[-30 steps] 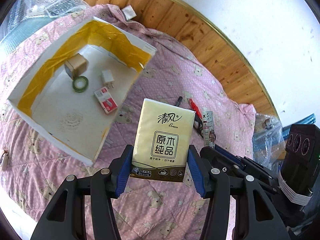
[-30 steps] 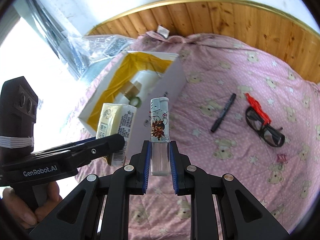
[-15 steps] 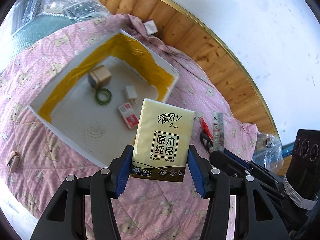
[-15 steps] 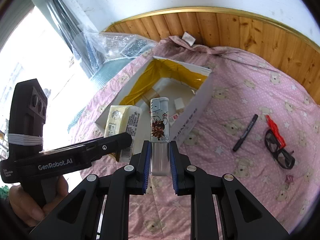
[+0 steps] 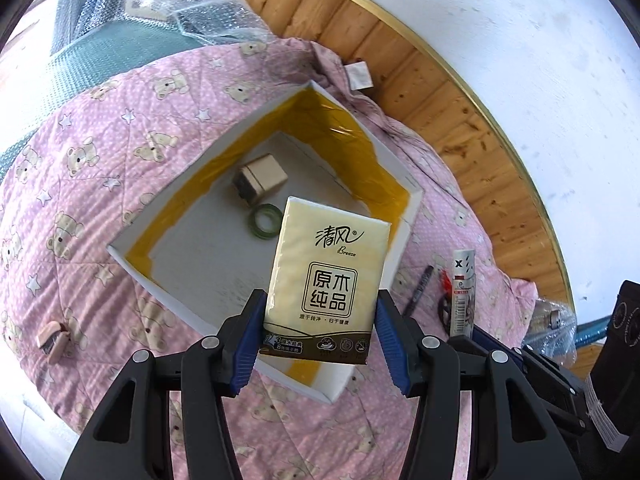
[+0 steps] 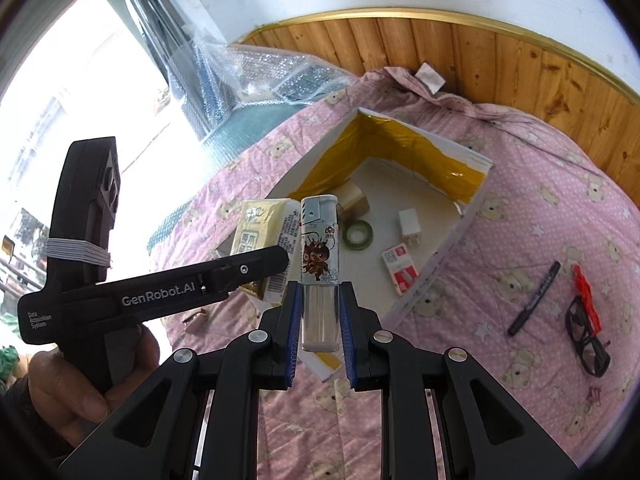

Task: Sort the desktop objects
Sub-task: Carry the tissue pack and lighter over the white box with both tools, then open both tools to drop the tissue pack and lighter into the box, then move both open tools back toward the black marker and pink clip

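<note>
Both tongs are loaded and held above the pink bear-print quilt [image 5: 120, 208]. The left tongs [image 5: 320, 336] grip a yellow tissue pack [image 5: 328, 280] by its lower sides, upright, with the white box [image 5: 132, 256] lined in yellow tape directly ahead of and below them. The right tongs [image 6: 319, 320] are clamped on the clear base of a cartoon-printed lighter [image 6: 320, 252], which stands upright between the blue pads; the same box [image 6: 468, 224] lies just beyond their tips.

Part of the sorting looks done — inside the box, ahead of the right tongs, lie a small cardboard carton [image 6: 354, 200], a green tape roll [image 6: 359, 236], a white charger plug [image 6: 410, 227] and a red-and-white packet [image 6: 401, 269].

Left to do, as I judge it: drop the tissue pack and the lighter into the box, then collect what lies on the quilt. To the right of the right tongs are a black marker [image 6: 534, 298], black glasses [image 6: 588, 340] with a red item [image 6: 585, 292] touching them, and a small pink clip [image 6: 595, 393] nearer the edge. To the left of the left tongs a small beige object [image 5: 52, 340] sits alone — what it is I cannot tell
</note>
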A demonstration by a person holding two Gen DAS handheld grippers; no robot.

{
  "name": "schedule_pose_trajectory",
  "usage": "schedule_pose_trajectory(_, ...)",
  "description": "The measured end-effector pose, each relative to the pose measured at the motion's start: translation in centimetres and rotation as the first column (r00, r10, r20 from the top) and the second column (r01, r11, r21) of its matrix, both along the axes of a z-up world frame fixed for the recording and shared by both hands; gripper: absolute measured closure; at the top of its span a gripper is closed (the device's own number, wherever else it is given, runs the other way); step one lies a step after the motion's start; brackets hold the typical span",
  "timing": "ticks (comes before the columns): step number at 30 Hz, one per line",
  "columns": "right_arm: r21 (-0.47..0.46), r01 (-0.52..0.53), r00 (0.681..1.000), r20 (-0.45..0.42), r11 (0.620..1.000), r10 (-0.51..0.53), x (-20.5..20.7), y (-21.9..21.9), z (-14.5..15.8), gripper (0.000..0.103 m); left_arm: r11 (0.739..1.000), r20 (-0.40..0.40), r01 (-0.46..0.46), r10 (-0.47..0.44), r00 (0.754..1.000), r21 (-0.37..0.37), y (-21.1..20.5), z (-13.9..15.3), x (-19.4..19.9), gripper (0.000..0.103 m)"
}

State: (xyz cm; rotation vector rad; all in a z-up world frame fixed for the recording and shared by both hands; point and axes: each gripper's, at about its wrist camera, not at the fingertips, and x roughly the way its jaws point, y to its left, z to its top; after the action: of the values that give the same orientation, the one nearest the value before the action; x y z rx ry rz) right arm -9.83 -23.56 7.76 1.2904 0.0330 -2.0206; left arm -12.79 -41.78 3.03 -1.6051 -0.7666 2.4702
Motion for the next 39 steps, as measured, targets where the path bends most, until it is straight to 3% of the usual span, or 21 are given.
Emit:
schedule_pose_trajectory(10, 0.044, -0.037, 0.999, 0.013, 0.998, 0.036, -1.4, -3.7, -2.4, 0.083, 0.999, 0.050, -0.007, 0.008, 0.999, -0.038, -2.6, -2.9, -2.9, 0.048)
schedule_pose_trajectory(11, 0.060, -0.035, 0.999, 0.009, 0.998, 0.035, -1.6, -4.0, -2.7, 0.080, 0.999, 0.045, 0.005, -0.003, 0.999, -0.041, -2.7, -3.3, -3.4, 0.047)
schedule_pose_trajectory(12, 0.072, -0.029, 1.000, 0.006, 0.997, 0.029, -1.8, -4.3, -3.0, 0.067, 0.998, 0.050, 0.009, -0.006, 0.999, -0.060, -2.8, -3.9, -3.9, 0.044)
schedule_pose_trajectory(13, 0.074, -0.024, 1.000, 0.015, 0.997, 0.023, -2.0, -4.4, -3.5, 0.060, 0.997, 0.065, 0.003, 0.003, 0.998, -0.081, -3.1, -4.4, -4.2, 0.042)
schedule_pose_trajectory(23, 0.073, -0.012, 0.995, 0.104, 0.997, 0.004, -2.7, -2.9, -5.4, 0.059, 0.997, 0.114, -0.061, 0.066, 0.991, -0.048, -5.9, -6.0, -4.3, 0.042)
schedule_pose_trajectory(39, 0.058, -0.033, 0.993, 0.114, 0.998, 0.026, -1.2, -2.4, -4.9, 0.059, 1.000, 0.128, 0.004, -0.001, 0.992, -0.029, -3.1, -5.2, -2.9, 0.042)
